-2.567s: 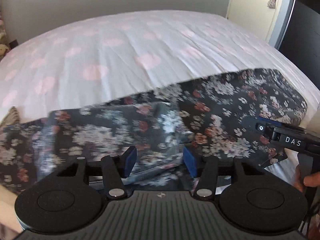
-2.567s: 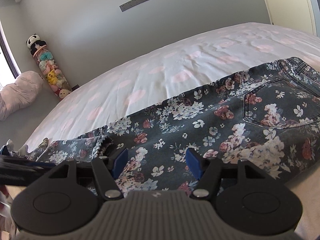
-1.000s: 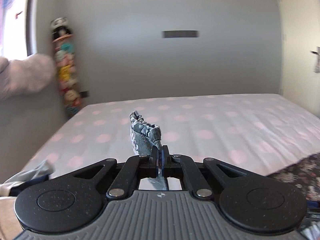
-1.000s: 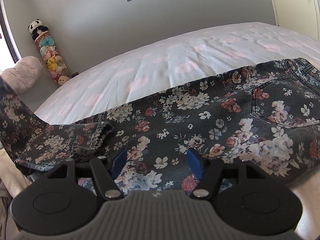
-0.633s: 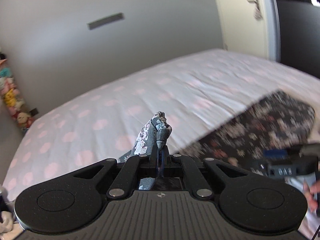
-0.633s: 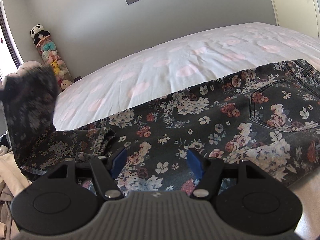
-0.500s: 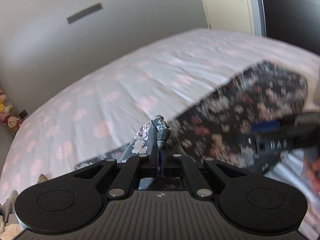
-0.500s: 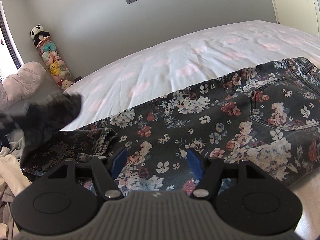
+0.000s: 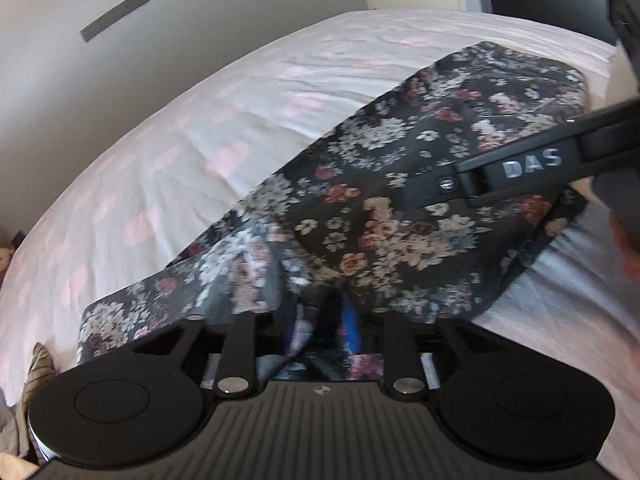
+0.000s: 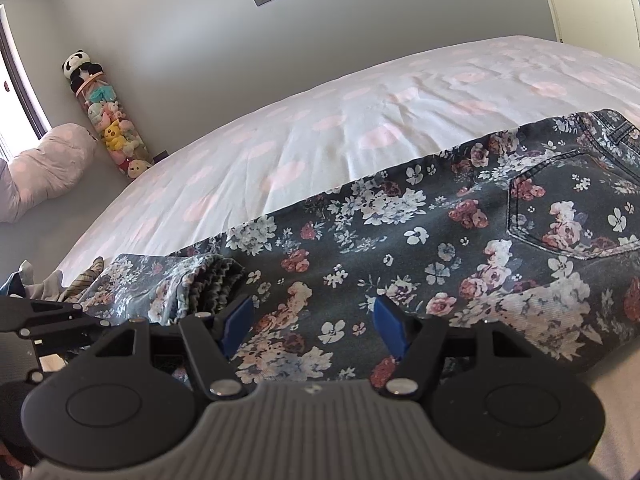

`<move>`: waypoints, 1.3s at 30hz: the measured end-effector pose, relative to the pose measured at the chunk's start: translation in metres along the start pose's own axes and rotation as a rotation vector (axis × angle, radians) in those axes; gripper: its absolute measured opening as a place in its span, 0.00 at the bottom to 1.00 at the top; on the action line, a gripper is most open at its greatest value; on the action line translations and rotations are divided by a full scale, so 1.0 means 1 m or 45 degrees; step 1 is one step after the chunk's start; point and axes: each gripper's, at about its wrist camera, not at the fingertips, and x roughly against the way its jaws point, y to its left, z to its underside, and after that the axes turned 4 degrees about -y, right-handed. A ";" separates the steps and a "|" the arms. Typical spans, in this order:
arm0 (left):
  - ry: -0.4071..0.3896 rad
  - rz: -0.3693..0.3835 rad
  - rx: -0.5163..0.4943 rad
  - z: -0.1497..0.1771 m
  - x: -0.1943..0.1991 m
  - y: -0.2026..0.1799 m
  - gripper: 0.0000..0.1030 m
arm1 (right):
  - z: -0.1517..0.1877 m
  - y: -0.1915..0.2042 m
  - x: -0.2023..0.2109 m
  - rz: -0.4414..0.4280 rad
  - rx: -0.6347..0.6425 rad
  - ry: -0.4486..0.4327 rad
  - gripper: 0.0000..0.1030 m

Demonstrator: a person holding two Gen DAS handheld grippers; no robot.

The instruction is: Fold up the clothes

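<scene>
Dark floral jeans (image 10: pixel 440 240) lie along the near edge of the bed, back pocket at the right; they also show in the left wrist view (image 9: pixel 400 200). My left gripper (image 9: pixel 324 320) has its jaws parted, with the folded-over leg end (image 9: pixel 240 276) draped over its fingers and hiding the tips. My right gripper (image 10: pixel 314 324) is open and empty, low over the middle of the jeans. It shows in the left wrist view as a black bar marked DAS (image 9: pixel 520 168). The crumpled hem (image 10: pixel 208 276) lies left of the right gripper.
The bed (image 10: pixel 360 120) has a white sheet with pink dots. A tube of plush toys (image 10: pixel 108 120) stands by the grey wall. A pink pillow (image 10: pixel 44 168) is at far left. Other clothes (image 10: pixel 52 280) are piled at the bed's left corner.
My left gripper carried the pinched leg end up and over to the right, lowered it onto the jeans, and its jaws have parted. The right gripper stayed open in place.
</scene>
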 end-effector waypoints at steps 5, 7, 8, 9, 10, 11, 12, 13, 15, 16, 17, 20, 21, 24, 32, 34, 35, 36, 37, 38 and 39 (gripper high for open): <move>0.033 -0.021 -0.037 -0.002 -0.010 -0.011 0.40 | -0.001 -0.001 0.001 0.005 -0.005 -0.002 0.68; 0.060 -0.022 0.019 -0.004 -0.018 -0.007 0.36 | -0.001 -0.002 0.001 0.005 -0.005 -0.003 0.68; 0.071 -0.024 0.043 -0.006 -0.021 -0.005 0.35 | -0.001 -0.002 0.002 0.005 -0.006 -0.002 0.68; 0.081 -0.026 0.061 -0.007 -0.024 -0.003 0.34 | -0.001 -0.003 0.002 0.005 -0.007 -0.002 0.68; 0.094 -0.024 0.081 -0.008 -0.028 -0.002 0.32 | -0.001 -0.003 0.002 0.005 -0.010 0.000 0.68; 0.107 -0.021 0.108 -0.008 -0.032 0.000 0.30 | -0.002 -0.004 0.002 0.005 -0.013 0.001 0.68; 0.116 -0.016 0.140 -0.008 -0.035 0.003 0.28 | -0.002 -0.004 0.001 0.004 -0.014 0.001 0.68; 0.120 -0.012 0.169 -0.007 -0.037 0.006 0.24 | -0.002 -0.004 0.001 0.003 -0.014 0.002 0.68; 0.123 -0.004 0.225 -0.007 -0.039 0.011 0.22 | -0.002 -0.005 0.002 0.000 -0.016 0.003 0.68; 0.109 -0.001 0.247 -0.008 -0.035 0.014 0.21 | -0.002 -0.005 0.002 -0.005 -0.024 0.003 0.68; 0.096 0.003 0.269 -0.008 -0.031 0.017 0.19 | -0.003 -0.006 0.002 -0.010 -0.031 0.003 0.68; 0.038 0.012 0.335 -0.014 -0.017 0.025 0.18 | -0.004 -0.008 0.003 -0.024 -0.055 0.003 0.68; 0.006 0.016 0.354 -0.018 -0.010 0.028 0.18 | -0.004 -0.009 0.003 -0.029 -0.062 0.003 0.68; -0.076 0.055 0.364 -0.032 0.007 0.027 0.17 | -0.005 -0.011 0.004 -0.043 -0.086 0.003 0.68; -0.024 0.135 0.289 -0.036 -0.014 -0.013 0.17 | -0.008 -0.030 0.006 -0.083 -0.264 0.011 0.67; 0.017 0.138 0.274 -0.027 -0.025 -0.022 0.17 | -0.008 -0.036 0.006 -0.097 -0.310 0.014 0.64; 0.025 0.138 0.267 -0.025 -0.027 -0.024 0.17 | -0.009 -0.039 0.006 -0.105 -0.326 0.015 0.62; 0.033 0.138 0.260 -0.022 -0.029 -0.027 0.17 | -0.008 -0.040 0.006 -0.127 -0.347 0.017 0.61; 0.039 0.139 0.254 -0.020 -0.030 -0.028 0.17 | -0.008 -0.042 0.005 -0.151 -0.370 0.019 0.60; 0.043 0.142 0.247 -0.021 -0.029 -0.028 0.17 | -0.008 -0.043 0.004 -0.187 -0.396 0.023 0.57; 0.047 0.145 0.241 -0.022 -0.028 -0.028 0.18 | -0.007 -0.044 0.002 -0.225 -0.422 0.029 0.54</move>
